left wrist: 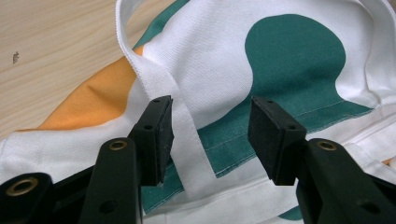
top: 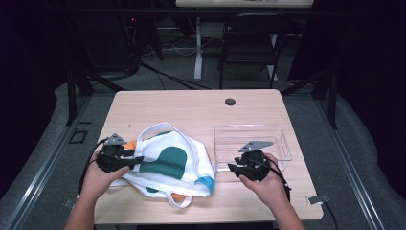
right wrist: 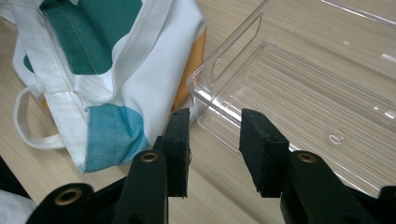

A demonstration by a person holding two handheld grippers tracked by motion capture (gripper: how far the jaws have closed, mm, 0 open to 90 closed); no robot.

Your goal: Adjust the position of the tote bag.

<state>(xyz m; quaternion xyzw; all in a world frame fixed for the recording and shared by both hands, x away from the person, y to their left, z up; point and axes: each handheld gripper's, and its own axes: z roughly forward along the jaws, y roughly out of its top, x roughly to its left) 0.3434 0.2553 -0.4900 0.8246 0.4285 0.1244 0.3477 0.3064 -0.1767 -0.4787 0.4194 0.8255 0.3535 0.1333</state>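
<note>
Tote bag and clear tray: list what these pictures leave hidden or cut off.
- Tote bag: its inside is hidden by its own folded cloth in the high view; the left gripper view crops it at the top, right and bottom edges.
- Left gripper: fingers apart over the handle strap; contact with the cloth cannot be told.
- Clear tray: far rim cut off by the right gripper view's top and right edges.
- Right gripper: fingers apart before the tray's near corner.
</note>
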